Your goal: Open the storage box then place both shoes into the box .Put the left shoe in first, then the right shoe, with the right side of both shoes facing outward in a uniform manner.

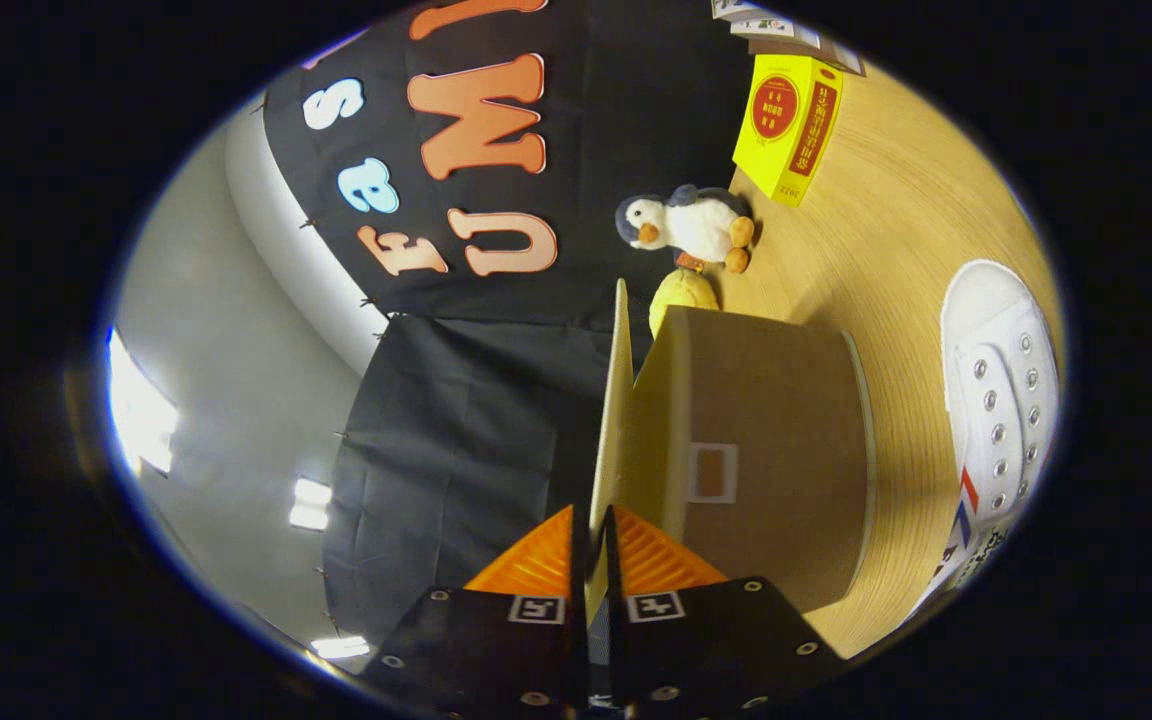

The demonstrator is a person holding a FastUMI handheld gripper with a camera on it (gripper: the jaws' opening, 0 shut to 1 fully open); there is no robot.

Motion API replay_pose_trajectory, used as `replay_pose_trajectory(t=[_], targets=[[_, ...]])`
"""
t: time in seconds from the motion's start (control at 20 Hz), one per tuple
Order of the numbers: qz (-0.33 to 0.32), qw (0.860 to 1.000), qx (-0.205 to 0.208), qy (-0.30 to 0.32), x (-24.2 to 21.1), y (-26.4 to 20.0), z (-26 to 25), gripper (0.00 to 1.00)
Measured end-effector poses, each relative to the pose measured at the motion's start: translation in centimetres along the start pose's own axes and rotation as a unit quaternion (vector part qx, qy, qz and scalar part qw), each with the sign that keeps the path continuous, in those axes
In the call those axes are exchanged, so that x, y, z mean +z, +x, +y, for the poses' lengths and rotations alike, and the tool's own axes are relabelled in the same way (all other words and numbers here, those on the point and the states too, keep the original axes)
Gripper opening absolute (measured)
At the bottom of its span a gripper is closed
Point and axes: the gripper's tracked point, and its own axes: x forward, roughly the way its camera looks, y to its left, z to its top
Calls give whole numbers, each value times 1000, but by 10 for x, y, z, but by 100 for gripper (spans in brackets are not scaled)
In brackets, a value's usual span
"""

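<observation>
The gripper (591, 545) jaws pinch the storage box (776, 450) lid (616, 400) edge-on; that thin panel could slip free and drop shut.

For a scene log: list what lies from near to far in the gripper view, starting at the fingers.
Gripper, shut on the box lid → brown box → yellow toy → penguin → yellow carton. The white shoe lies off beside the box, so it is left out.
</observation>
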Motion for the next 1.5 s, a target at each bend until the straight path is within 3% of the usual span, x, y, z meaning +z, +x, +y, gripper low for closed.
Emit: replay_pose_trajectory(t=[0.05,0.1,0.4,0.75,0.85,0.95,1.0,1.1,1.3,1.5], targets=[[3,1000,-4,-10,0,0,4,2],[5,1000,-1,-16,-2,7,17,2],[15,997,12,-72,-11,46,99,3],[27,989,-14,-142,-45,119,154,7],[26,980,-41,-191,-56,137,159,14],[39,965,-72,-248,-72,159,162,27],[49,958,-79,-272,-84,166,164,53],[65,944,-90,-310,-102,177,162,94],[67,934,-111,-333,-119,180,149,98],[18,920,-160,-358,-98,154,130,98]])
